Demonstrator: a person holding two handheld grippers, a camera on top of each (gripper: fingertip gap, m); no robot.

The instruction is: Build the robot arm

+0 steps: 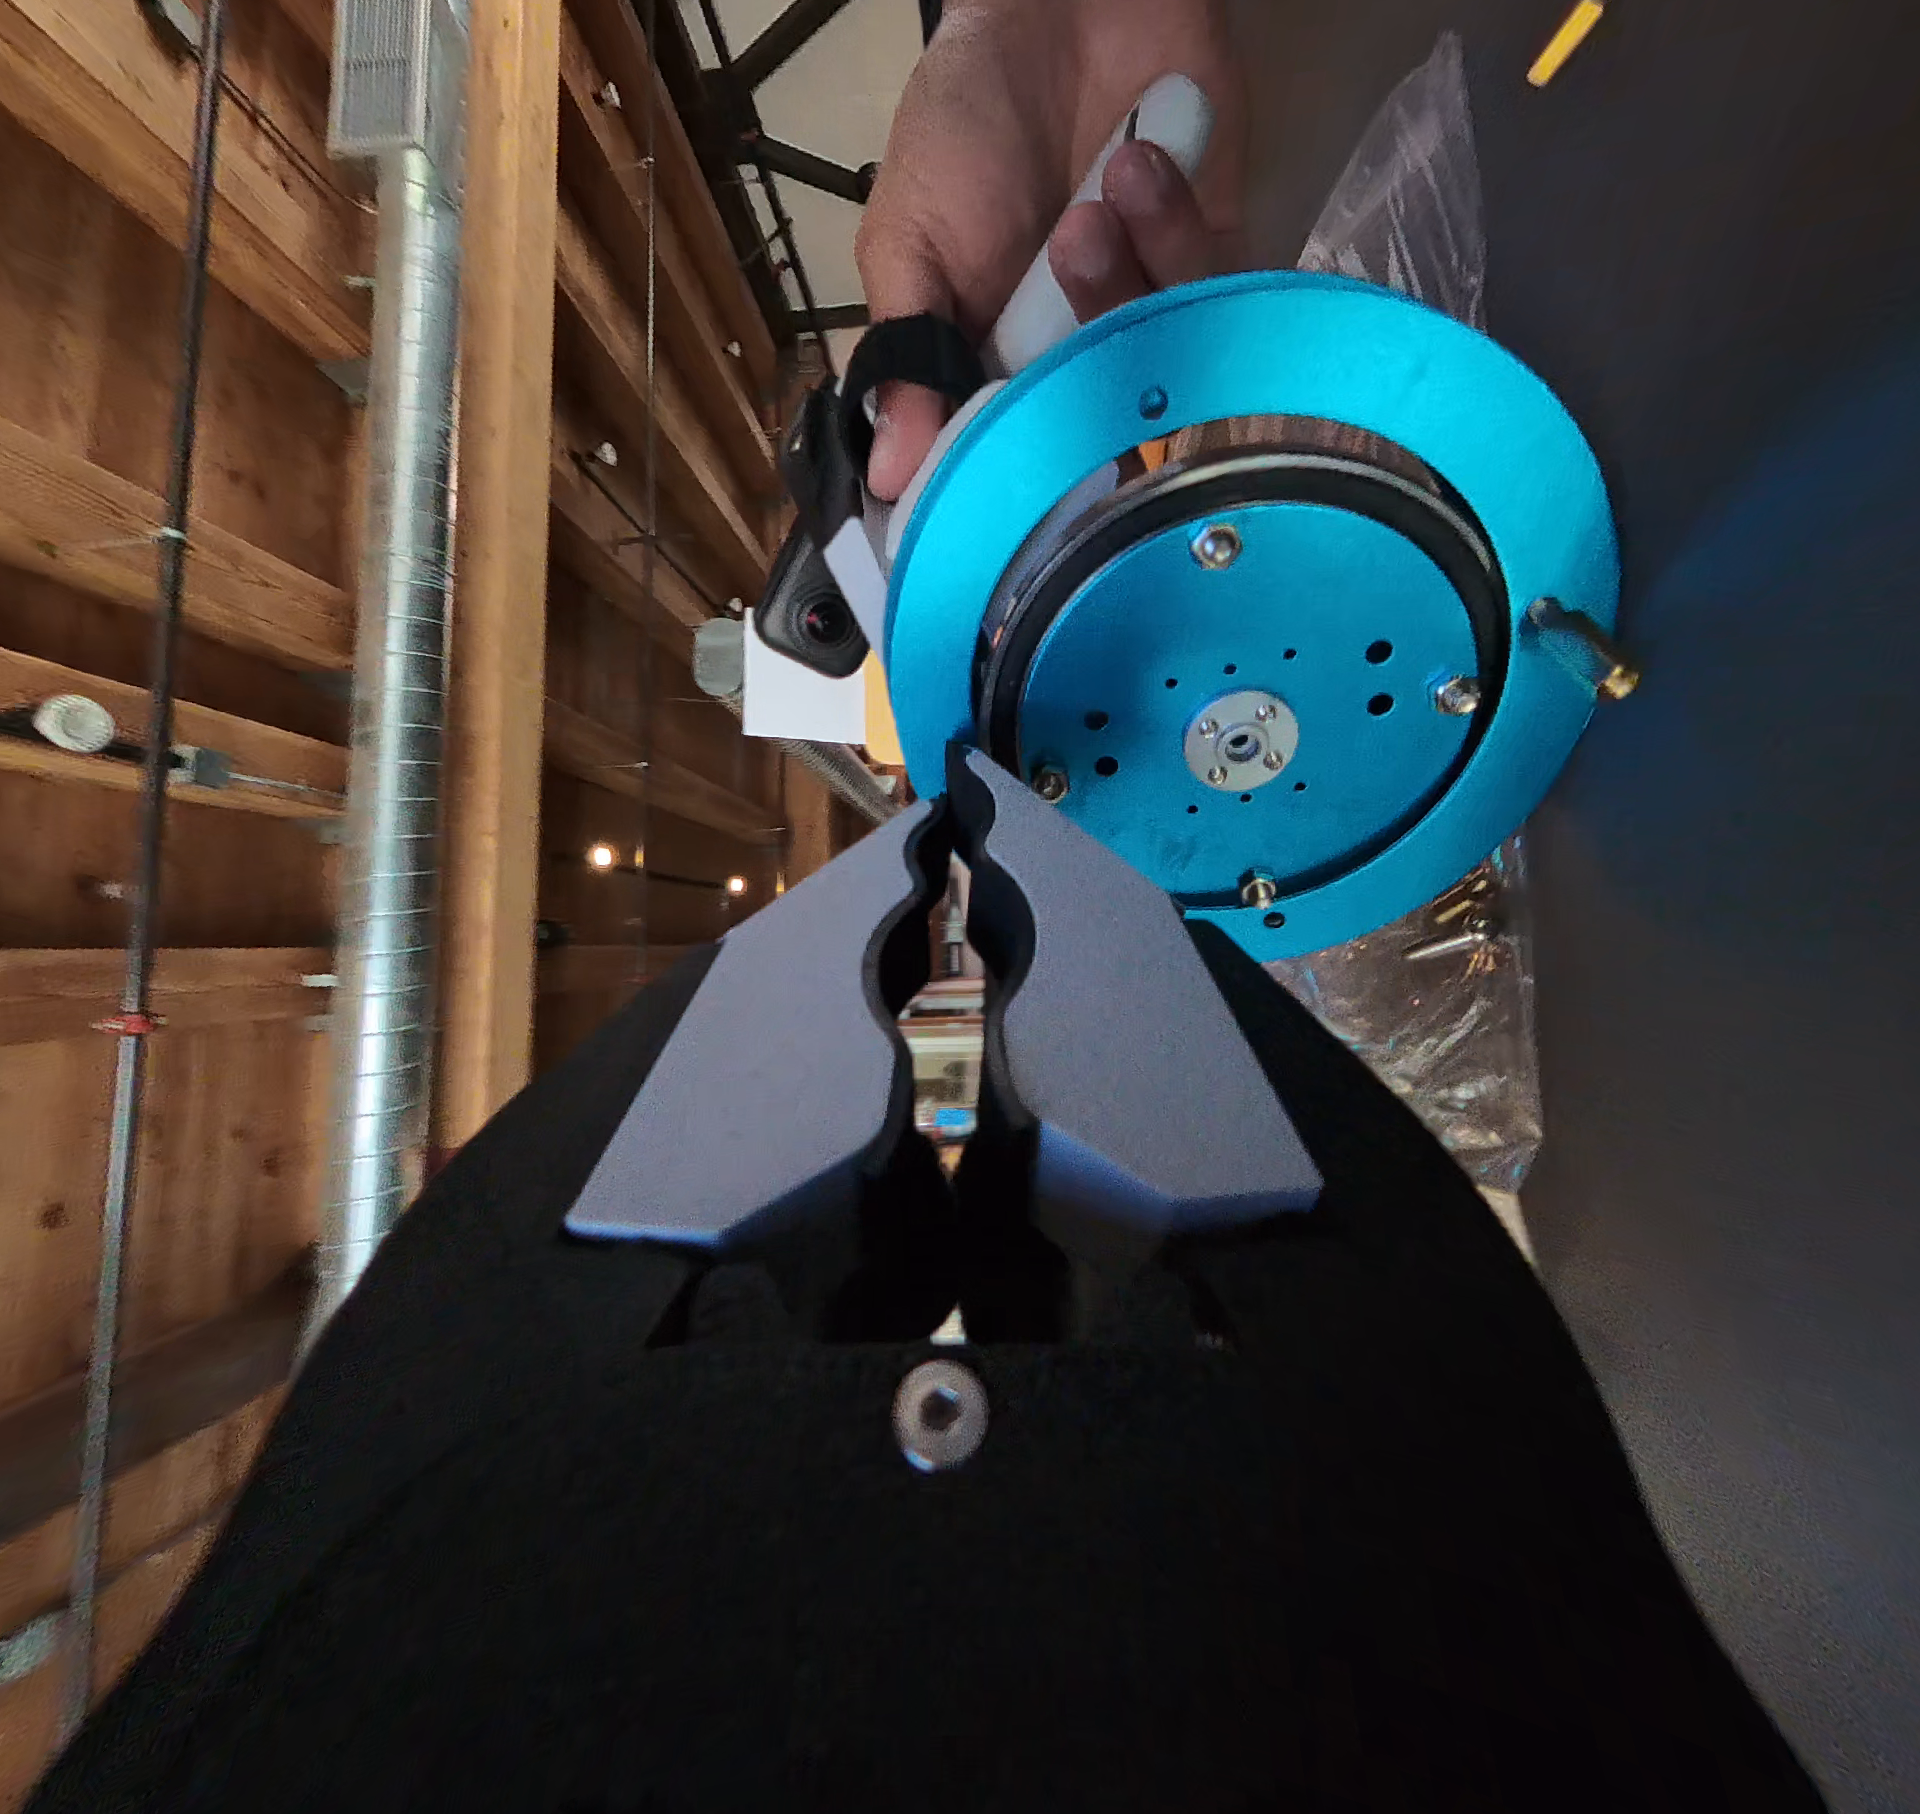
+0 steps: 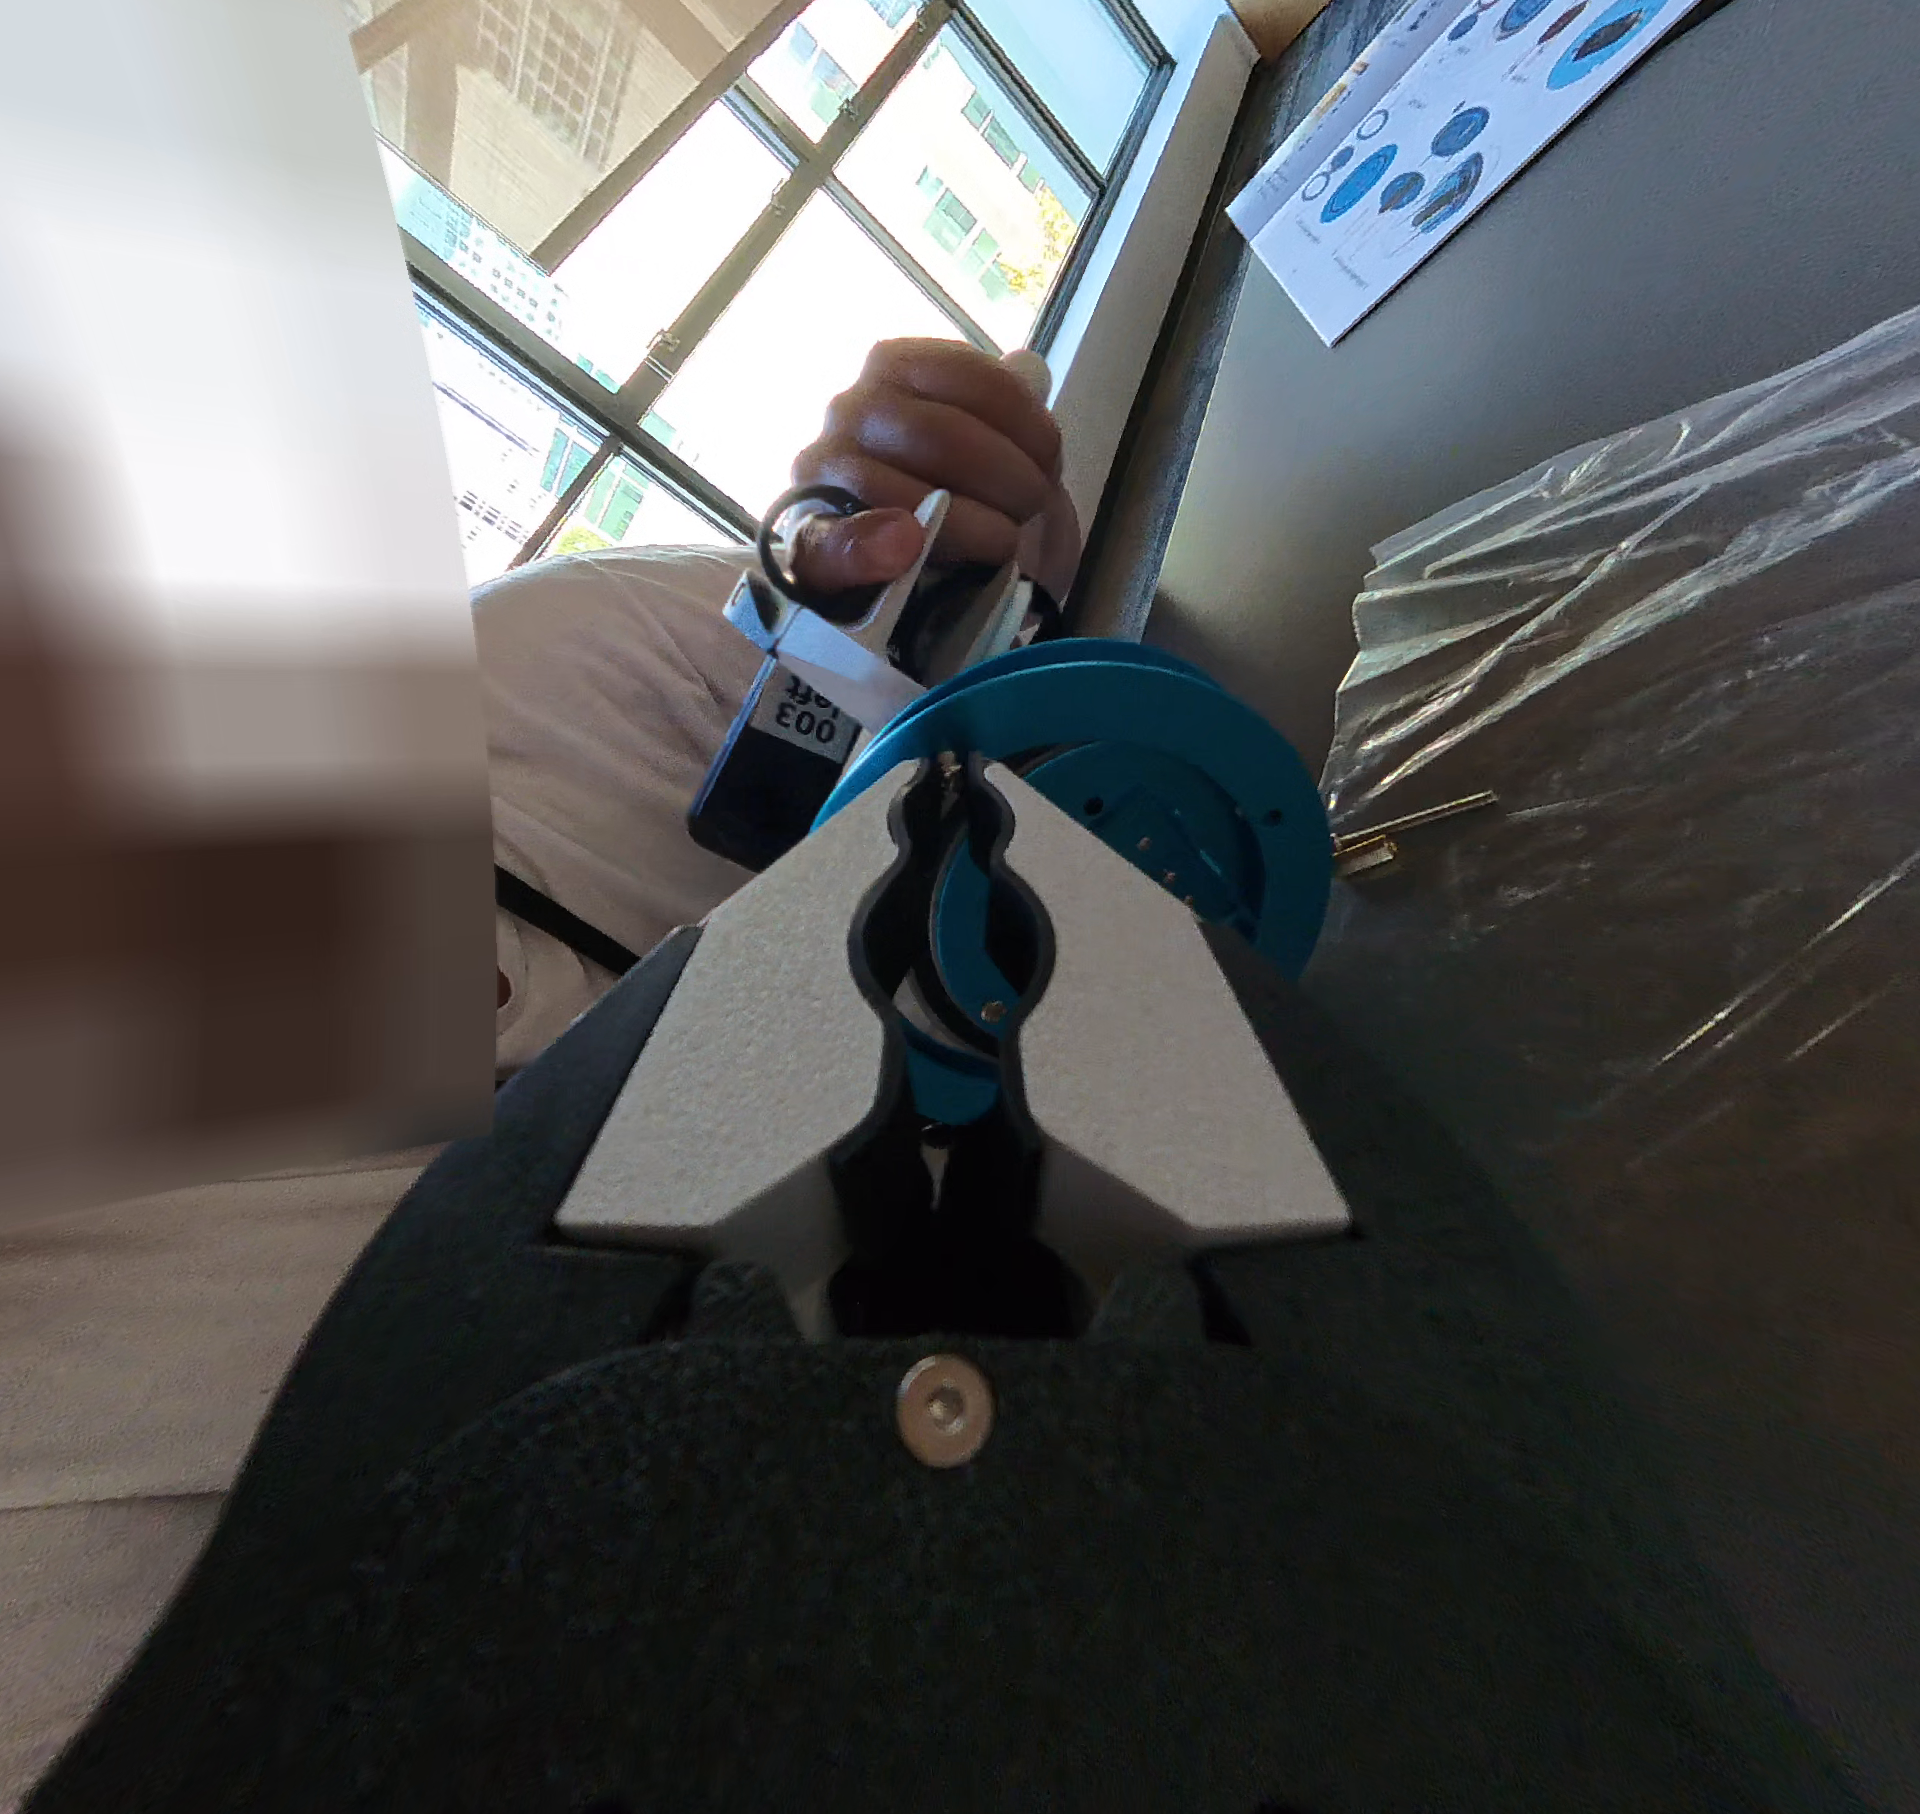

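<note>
Left gripper [image 1: 948,798]: my fingers are pinched on the lower left rim of the blue disc [image 1: 1351,393].
Disc: held up between both grippers, flat face towards my left camera, axle pointing at it; brass studs stick out of the rim.
Right gripper [image 2: 945,777]: my fingers are clamped on the disc's rim, which I see edge-on.
Bag [image 2: 1621,684]: clear plastic, on the grey table [image 2: 1558,237] to the right, small brass parts beside it.
</note>
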